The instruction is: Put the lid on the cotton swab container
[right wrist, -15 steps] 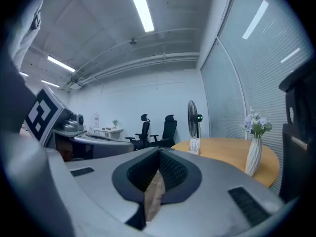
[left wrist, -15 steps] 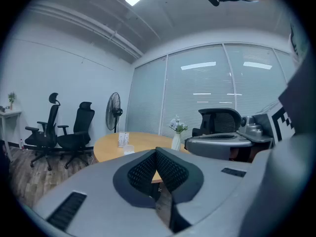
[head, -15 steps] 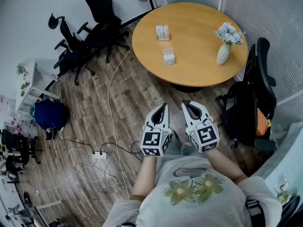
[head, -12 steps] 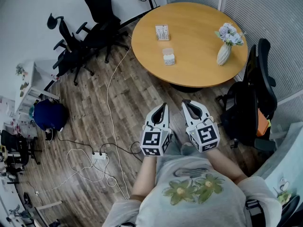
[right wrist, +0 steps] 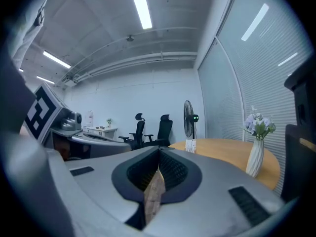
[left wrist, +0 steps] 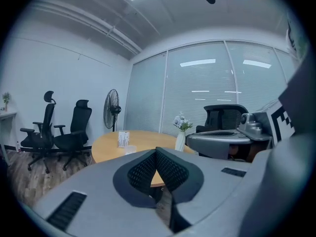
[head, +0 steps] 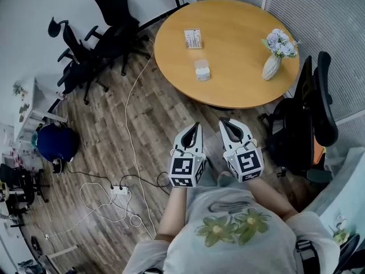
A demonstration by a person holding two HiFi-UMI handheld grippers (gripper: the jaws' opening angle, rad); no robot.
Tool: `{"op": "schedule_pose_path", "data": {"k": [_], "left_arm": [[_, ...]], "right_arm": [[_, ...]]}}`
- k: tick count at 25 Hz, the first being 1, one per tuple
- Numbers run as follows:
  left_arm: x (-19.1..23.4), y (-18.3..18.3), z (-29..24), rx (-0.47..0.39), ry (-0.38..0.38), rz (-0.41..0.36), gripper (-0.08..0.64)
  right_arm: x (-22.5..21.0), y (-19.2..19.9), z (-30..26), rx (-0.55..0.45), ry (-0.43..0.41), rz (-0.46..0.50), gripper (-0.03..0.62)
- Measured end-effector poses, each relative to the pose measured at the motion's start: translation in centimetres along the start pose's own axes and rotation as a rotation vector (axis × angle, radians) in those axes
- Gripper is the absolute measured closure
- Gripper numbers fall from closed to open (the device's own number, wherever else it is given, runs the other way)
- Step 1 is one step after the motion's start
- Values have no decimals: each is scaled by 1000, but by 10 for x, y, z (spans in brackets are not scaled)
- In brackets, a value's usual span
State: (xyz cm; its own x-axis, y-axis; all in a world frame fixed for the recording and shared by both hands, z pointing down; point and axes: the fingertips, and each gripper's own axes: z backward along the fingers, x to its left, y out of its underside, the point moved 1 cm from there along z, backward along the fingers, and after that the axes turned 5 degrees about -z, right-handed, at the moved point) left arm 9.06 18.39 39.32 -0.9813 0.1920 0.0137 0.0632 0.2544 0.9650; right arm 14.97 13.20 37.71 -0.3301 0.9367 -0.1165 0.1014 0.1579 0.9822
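The cotton swab container [head: 203,73] is a small clear tub near the front-left edge of the round wooden table [head: 239,90]; a clear lid-like piece [head: 200,63] lies just behind it. In the left gripper view the tub [left wrist: 129,150] shows faintly on the table edge. My left gripper [head: 196,127] and right gripper [head: 223,123] hang side by side over the floor, well short of the table. Both are shut with nothing between their jaws.
A white vase of flowers [head: 272,56] stands at the table's right and a small card stand [head: 193,38] at its back left. Black office chairs [head: 108,21] stand to the left, another chair [head: 311,119] to the right. Cables and a power strip [head: 120,188] lie on the floor.
The view has shifted slightly: the table and chairs sit a little higher and further left in the picture. Both grippers keep their places and stay shut.
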Motion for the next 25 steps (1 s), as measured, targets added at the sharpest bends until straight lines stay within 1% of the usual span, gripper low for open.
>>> {"op": "schedule_pose_path", "data": {"k": [4, 6, 8, 9, 10, 11, 15, 16, 17, 18, 20, 21, 22, 24, 25], "left_arm": [[14, 2, -19, 23, 5, -27, 566], [22, -2, -29, 22, 14, -23, 566], [32, -6, -39, 16, 19, -10, 566], [38, -7, -43, 16, 19, -5, 565], [45, -8, -48, 18, 15, 0, 565], [53, -8, -52, 23, 9, 5, 563], [82, -9, -71, 30, -20, 32, 559], [89, -10, -75, 28, -21, 38, 548], [95, -10, -80, 31, -19, 41, 542], [101, -10, -86, 38, -16, 43, 519], [113, -10, -96, 57, -10, 45, 509], [118, -10, -101, 63, -5, 47, 494], [122, -11, -106, 65, 3, 52, 460], [131, -14, -117, 61, 22, 60, 430], [134, -16, -122, 56, 35, 65, 415]], "right_arm": [[-10, -1, -20, -1, 30, 3, 589], [-16, -1, -31, 3, 37, -2, 562], [-21, -1, -42, 8, 43, -6, 561], [-23, -1, -48, 12, 45, -9, 549], [-24, -1, -54, 17, 47, -14, 509], [-26, 0, -60, 22, 49, -20, 486], [-37, 4, -82, 43, 61, -33, 434], [-40, 4, -88, 49, 63, -35, 411], [-43, 4, -94, 56, 66, -35, 401], [-45, 4, -99, 62, 69, -35, 397], [-50, 3, -110, 72, 75, -37, 359], [-52, 3, -116, 78, 79, -39, 350], [-55, 3, -121, 84, 83, -40, 342], [-61, 4, -132, 93, 90, -43, 311], [-63, 4, -138, 96, 94, -43, 310]]}}
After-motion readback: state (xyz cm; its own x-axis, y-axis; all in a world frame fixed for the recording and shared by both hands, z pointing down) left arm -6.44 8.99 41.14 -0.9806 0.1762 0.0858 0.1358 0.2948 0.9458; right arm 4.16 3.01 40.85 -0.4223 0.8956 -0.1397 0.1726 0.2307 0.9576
